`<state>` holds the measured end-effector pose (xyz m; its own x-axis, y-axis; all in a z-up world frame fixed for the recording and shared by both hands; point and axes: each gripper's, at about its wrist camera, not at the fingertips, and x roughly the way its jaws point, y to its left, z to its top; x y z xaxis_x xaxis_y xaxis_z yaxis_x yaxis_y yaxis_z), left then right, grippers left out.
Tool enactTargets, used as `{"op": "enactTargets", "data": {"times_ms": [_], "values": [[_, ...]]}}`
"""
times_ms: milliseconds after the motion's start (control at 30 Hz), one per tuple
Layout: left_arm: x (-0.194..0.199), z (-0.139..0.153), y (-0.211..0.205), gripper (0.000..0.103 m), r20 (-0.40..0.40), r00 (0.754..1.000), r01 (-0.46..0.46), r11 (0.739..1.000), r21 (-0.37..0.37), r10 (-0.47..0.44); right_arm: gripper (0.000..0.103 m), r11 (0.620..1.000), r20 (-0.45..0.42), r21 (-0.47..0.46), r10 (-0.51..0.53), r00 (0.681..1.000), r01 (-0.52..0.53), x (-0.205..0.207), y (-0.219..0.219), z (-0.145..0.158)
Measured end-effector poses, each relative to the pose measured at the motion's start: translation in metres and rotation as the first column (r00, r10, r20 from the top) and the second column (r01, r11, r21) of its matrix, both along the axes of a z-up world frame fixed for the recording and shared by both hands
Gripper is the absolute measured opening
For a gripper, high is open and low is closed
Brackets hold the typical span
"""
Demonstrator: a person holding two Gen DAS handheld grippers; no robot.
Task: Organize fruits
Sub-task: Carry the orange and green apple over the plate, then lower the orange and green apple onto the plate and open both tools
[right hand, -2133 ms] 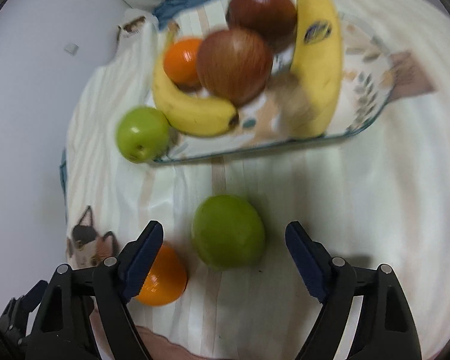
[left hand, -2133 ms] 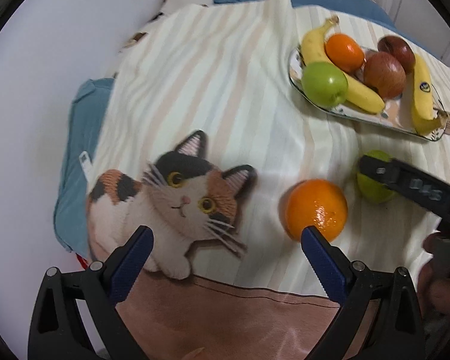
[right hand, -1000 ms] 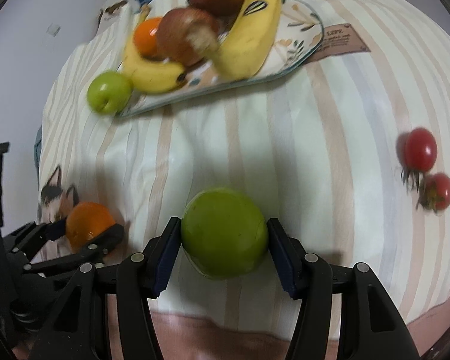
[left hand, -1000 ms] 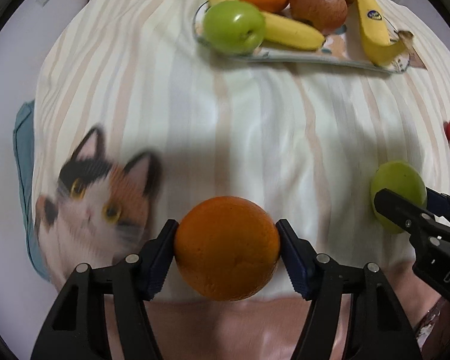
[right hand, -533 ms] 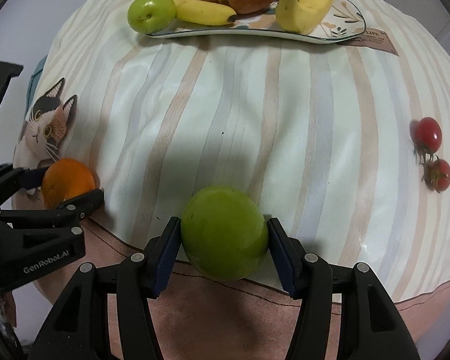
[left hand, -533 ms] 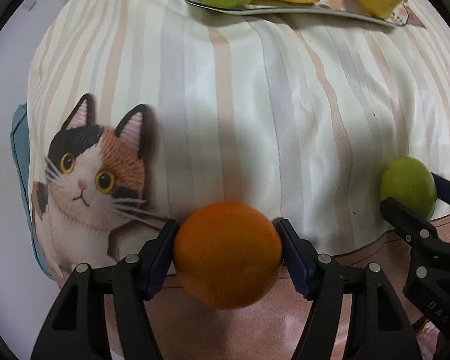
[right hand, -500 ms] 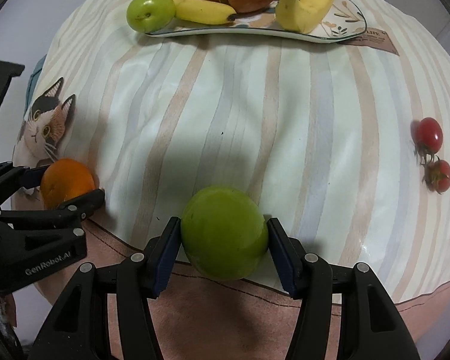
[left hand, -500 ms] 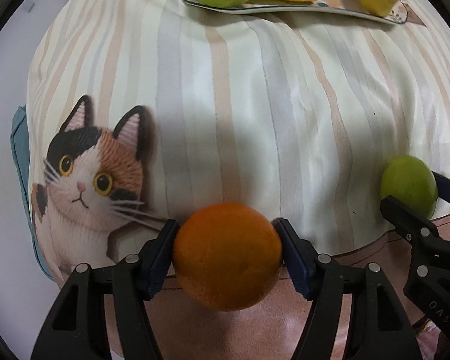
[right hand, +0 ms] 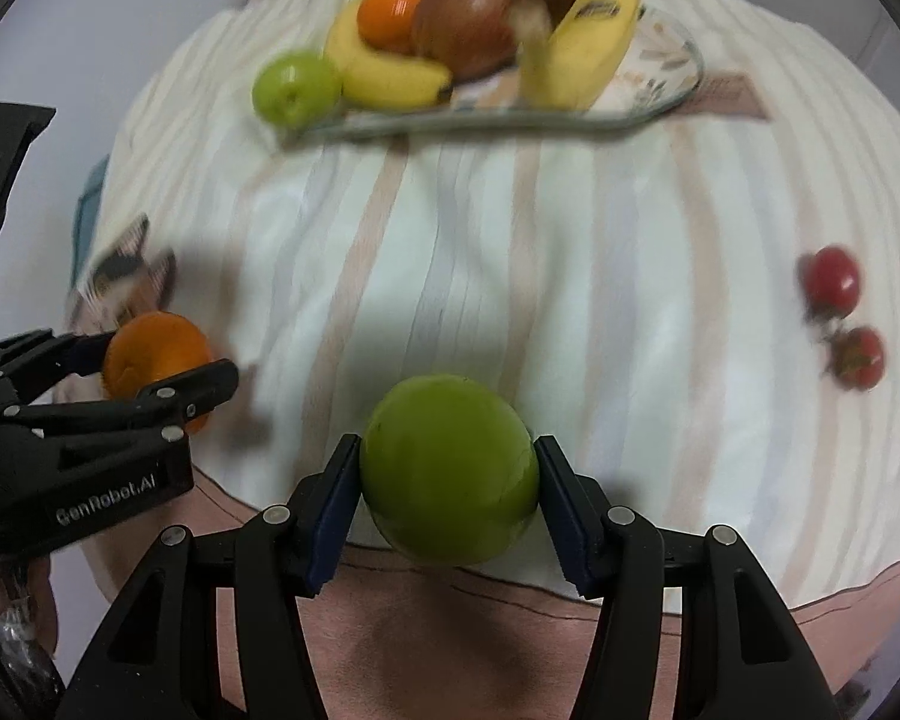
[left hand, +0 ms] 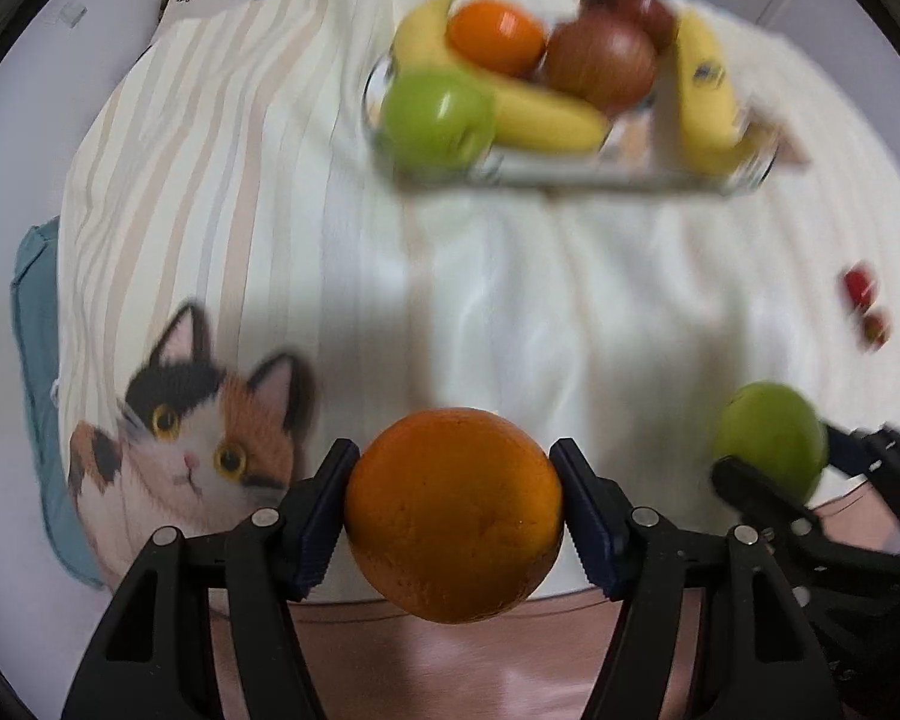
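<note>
My left tongs (left hand: 453, 507) grip the orange (left hand: 453, 515) across its widest part, lifted over the near edge of the cloth (left hand: 510, 312). My right tongs (right hand: 447, 492) grip the green apple (right hand: 449, 469) the same way. Both fruits look firm, round and fairly heavy. The smooth apple skin may slip, so I keep the pads at the equator. The plate (right hand: 678, 84) lies at the far side. Legible writing: "GenRobot.AI" on the left tongs' body. The banana sticker is unreadable.
</note>
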<state>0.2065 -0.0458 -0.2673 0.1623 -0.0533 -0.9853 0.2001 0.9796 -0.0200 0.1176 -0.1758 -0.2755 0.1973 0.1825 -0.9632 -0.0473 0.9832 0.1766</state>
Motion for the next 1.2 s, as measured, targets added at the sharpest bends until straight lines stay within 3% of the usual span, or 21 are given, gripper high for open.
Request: {"op": "enactTargets", "data": {"times_ms": [167, 333, 533, 767, 1200], "values": [[0.040, 0.045, -0.023, 0.063, 0.054, 0.998, 0.024, 0.996, -0.091, -0.019, 0.060, 0.995, 0.093, 0.062, -0.080, 0.992, 0.074, 0.025, -0.031, 0.046], [0.068, 0.059, -0.043, 0.063, 0.108, 0.992, 0.076, 0.992, -0.096, -0.066, 0.060, 0.987, 0.160, 0.081, -0.152, 0.975, 0.140, 0.061, -0.063, 0.069], [0.093, 0.027, -0.065, 0.063, 0.102, 0.991, 0.097, 0.993, -0.066, -0.090, 0.060, 0.977, 0.164, 0.100, -0.201, 0.966, 0.187, 0.127, -0.099, 0.056], [0.101, 0.003, -0.083, 0.063, 0.102, 0.988, 0.121, 0.992, -0.019, -0.119, 0.060, 0.990, 0.146, 0.058, -0.139, 0.979, 0.132, 0.174, -0.106, 0.025], [0.102, -0.023, -0.098, 0.065, 0.133, 0.983, 0.131, 0.991, -0.003, -0.130, 0.060, 0.997, 0.160, -0.018, -0.070, 0.985, 0.074, 0.177, -0.104, 0.014]]}}
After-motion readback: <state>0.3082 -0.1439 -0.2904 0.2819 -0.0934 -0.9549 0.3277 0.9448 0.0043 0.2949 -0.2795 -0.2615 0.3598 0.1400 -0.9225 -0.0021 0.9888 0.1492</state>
